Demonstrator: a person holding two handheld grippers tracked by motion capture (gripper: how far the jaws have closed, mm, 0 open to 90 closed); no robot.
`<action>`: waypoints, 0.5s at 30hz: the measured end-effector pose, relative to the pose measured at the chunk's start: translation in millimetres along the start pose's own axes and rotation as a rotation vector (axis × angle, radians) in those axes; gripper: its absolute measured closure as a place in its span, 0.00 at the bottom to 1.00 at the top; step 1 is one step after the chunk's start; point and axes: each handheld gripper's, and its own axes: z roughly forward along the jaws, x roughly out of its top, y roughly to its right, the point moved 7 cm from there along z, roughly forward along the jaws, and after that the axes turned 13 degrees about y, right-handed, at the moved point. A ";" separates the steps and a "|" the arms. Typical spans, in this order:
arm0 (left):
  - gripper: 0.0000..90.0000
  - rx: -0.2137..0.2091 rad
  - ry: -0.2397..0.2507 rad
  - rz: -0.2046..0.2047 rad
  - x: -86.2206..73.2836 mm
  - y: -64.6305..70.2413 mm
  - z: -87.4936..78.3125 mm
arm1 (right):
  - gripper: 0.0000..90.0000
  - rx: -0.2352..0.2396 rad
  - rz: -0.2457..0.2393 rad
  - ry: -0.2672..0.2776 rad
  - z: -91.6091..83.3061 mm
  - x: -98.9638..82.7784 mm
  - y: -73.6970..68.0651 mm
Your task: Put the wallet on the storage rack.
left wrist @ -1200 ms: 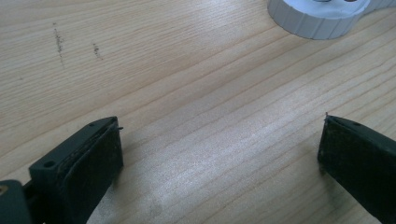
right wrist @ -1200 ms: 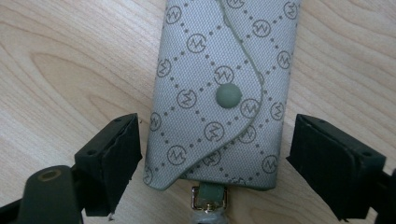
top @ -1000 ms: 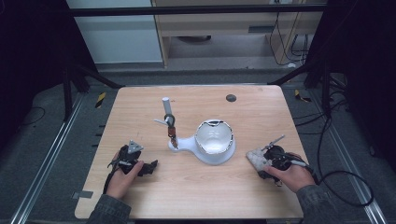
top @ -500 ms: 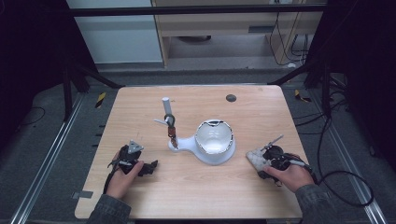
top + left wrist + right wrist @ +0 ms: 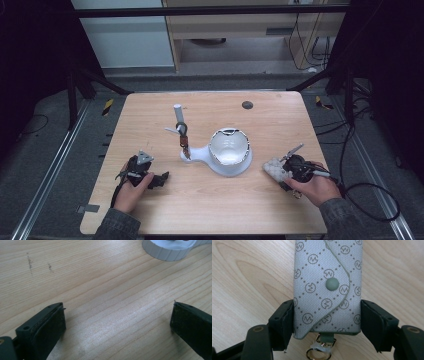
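Observation:
A grey patterned key pouch (image 5: 328, 285) with a snap button and a metal clip ring lies on the wooden table (image 5: 150, 120) at the right. My right gripper (image 5: 327, 315) is shut on its lower end, and both pads press its sides. The jaws have just been closing with the pouch between them. In the high view the right gripper (image 5: 281, 173) and pouch (image 5: 272, 169) sit right of a white stand (image 5: 229, 150). My left gripper (image 5: 117, 312) stands open low over bare wood, at the table's front left (image 5: 163, 178).
The white stand (image 5: 170, 250) has a round cup-like part and a base bearing an upright post (image 5: 178, 116) with a small dark item (image 5: 184, 144) hanging on it. A small black disc (image 5: 247, 105) lies near the far edge.

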 end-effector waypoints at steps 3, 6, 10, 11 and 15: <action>0.00 0.000 0.000 -0.001 0.0 0.0 0.0 | 0.34 -0.010 -0.038 0.000 -6.7 4.7 -1.4; 0.00 0.000 0.000 -0.001 0.0 0.1 0.1 | 0.34 -0.021 -0.083 0.002 -12.7 9.8 -3.9; 0.00 0.000 0.000 -0.001 0.0 0.2 0.0 | 0.35 -0.033 -0.120 0.012 -20.4 16.8 -6.9; 0.00 0.000 0.000 -0.001 0.0 0.2 0.0 | 0.35 -0.036 -0.128 0.014 -22.3 18.8 -7.3; 0.00 0.000 0.000 -0.001 0.0 0.4 0.0 | 0.35 -0.043 -0.156 0.024 -29.1 26.5 -9.9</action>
